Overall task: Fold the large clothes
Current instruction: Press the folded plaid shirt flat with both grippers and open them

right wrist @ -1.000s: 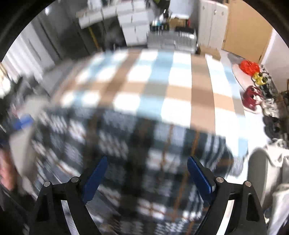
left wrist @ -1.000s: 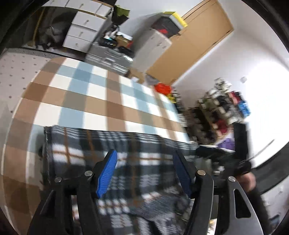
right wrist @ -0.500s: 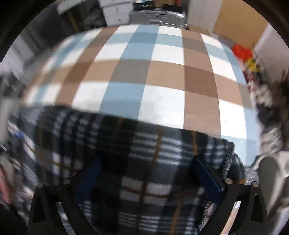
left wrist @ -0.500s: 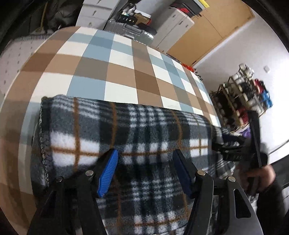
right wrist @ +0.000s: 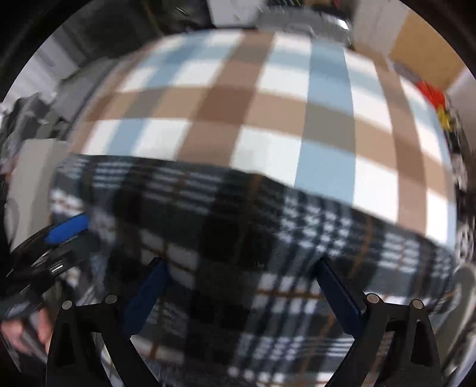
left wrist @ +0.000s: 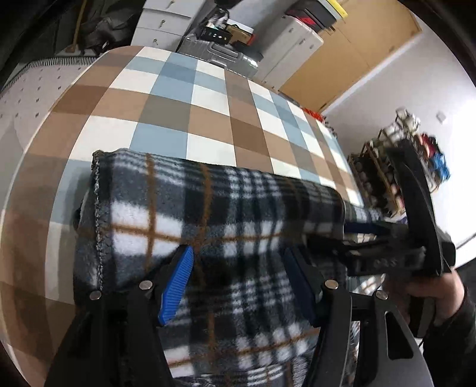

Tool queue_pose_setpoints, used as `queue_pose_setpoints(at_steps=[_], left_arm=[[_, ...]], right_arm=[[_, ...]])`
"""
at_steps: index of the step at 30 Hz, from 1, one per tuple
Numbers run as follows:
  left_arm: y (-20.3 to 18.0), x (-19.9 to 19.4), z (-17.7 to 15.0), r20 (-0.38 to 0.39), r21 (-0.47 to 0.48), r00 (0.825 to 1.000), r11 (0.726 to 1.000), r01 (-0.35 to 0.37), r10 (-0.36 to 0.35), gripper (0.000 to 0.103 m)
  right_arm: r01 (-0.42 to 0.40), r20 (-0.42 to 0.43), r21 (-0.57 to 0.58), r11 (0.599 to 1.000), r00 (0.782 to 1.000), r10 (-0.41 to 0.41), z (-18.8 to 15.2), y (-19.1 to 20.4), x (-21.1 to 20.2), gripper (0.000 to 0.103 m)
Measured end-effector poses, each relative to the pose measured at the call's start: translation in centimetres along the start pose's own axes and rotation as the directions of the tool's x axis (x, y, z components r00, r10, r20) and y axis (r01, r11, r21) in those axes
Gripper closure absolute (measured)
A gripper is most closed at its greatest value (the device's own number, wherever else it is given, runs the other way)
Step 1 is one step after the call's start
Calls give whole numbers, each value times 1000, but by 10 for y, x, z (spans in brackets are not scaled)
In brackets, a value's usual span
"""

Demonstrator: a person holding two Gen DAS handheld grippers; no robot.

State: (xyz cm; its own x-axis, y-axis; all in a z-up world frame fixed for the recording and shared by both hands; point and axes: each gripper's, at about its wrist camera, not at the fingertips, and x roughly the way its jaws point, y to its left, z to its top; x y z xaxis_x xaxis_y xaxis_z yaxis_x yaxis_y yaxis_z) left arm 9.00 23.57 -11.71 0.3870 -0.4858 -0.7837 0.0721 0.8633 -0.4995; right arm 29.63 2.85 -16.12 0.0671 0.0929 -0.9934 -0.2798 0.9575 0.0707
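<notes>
Lying folded across the near part of the checked bed cover (left wrist: pixel 166 113), the dark plaid fleece blanket (left wrist: pixel 214 214) now fills more of both views than a second ago; both cameras have dropped closer to it. Left hand-held gripper (left wrist: pixel 238 278) hangs just over the fleece, blue pads spread apart, nothing between them. Right hand-held gripper (right wrist: pixel 238 294) likewise spread wide over the plaid, empty. Left view sharp: stitched blanket edge at left, right hand-held gripper seen side-on at the blanket's right end, held in a hand (left wrist: pixel 431 294). Right view motion-blurred; shows left hand-held gripper's blue pad at far left. Room: silver suitcase (left wrist: pixel 220 56), white drawers (left wrist: pixel 166 26), wooden wardrobe (left wrist: pixel 357 56), cluttered rack (left wrist: pixel 395 166) by white wall.
</notes>
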Motion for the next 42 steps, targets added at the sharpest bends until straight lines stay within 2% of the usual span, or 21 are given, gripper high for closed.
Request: queue_pose_setpoints(at_steps=[6, 9, 11, 13, 14, 15, 17, 18, 19, 22, 24, 26, 28, 30, 33, 35, 37, 38, 39, 40, 42], left_arm=[[-14, 6, -2, -6, 80, 995, 992, -100, 100, 45], [-13, 8, -3, -3, 82, 994, 991, -110, 111, 45], [-9, 6, -2, -7, 66, 995, 993, -97, 97, 45], [-6, 8, 1, -9, 42, 997, 996, -76, 77, 45], [-4, 8, 2, -10, 27, 998, 998, -64, 64, 45], [-1, 7, 3, -11, 8, 999, 999, -49, 50, 45], [4, 7, 5, -11, -25, 1000, 999, -26, 26, 45], [4, 7, 5, -13, -29, 1000, 999, -21, 21, 45], [4, 6, 4, -13, -27, 1000, 999, -18, 17, 45], [5, 4, 1, -10, -23, 1000, 1000, -10, 10, 45], [4, 2, 0, -10, -15, 1000, 1000, -15, 15, 45], [4, -2, -1, -4, -24, 1000, 999, -22, 22, 44], [2, -11, -2, 14, -54, 999, 998, -31, 32, 44], [-1, -21, -2, 51, -72, 999, 997, 5, -1, 44], [-13, -27, -2, 85, -79, 985, 985, 155, -148, 44], [-21, -18, -1, 61, -61, 982, 981, 182, -178, 44], [-27, -3, -1, 19, -41, 992, 991, 129, -129, 44], [-28, 8, -1, -8, -26, 997, 997, 75, -75, 44], [-28, 17, -1, -29, -11, 1000, 1000, 12, -12, 44], [-28, 22, -2, -38, 1, 999, 1000, -29, 29, 44], [-28, 29, -2, -40, 45, 996, 996, -74, 76, 44]], right_arm=[[32, 50, -14, 999, 998, -31, -4, 4, 6, 0], [24, 56, -39, 999, 998, -22, -12, 6, -7, 0], [-36, 60, -42, 998, 997, 38, -19, 8, -24, 6], [-124, 48, -75, 989, 991, 128, -30, 21, -39, 7], [-130, 43, -94, 987, 990, 135, -34, 26, -41, 6], [-98, 31, -129, 987, 994, 103, -39, 36, -39, 6], [10, -23, -179, 984, 1000, -14, -50, 46, -18, 4], [27, -42, -183, 983, 999, -35, -54, 49, -7, 2], [36, -56, -177, 984, 997, -46, -57, 50, 3, 0], [83, -4, -156, 984, 996, -85, -65, 52, 9, 0], [59, -9, -167, 984, 998, -62, -68, 50, 2, 0], [11, -2, -171, 985, 1000, -11, -76, 41, -14, 1], [-26, 37, -124, 992, 999, 31, -81, 16, -36, 1], [-37, 89, -53, 998, 995, 41, -86, -20, -55, 0], [-17, 71, 61, 998, 997, 12, -95, -71, -56, 0], [76, 36, 106, 992, 996, -80, -103, -95, -45, 0], [179, -12, 94, 979, 984, -179, -111, -109, -28, 0], [182, -46, 80, 980, 983, -179, -116, -112, -15, 0], [165, -31, 76, 983, 986, -163, -122, -112, -9, 0], [168, 9, 76, 983, 986, -169, -125, -110, -11, 0], [164, 20, 78, 983, 986, -166, -133, -110, -14, 0]])
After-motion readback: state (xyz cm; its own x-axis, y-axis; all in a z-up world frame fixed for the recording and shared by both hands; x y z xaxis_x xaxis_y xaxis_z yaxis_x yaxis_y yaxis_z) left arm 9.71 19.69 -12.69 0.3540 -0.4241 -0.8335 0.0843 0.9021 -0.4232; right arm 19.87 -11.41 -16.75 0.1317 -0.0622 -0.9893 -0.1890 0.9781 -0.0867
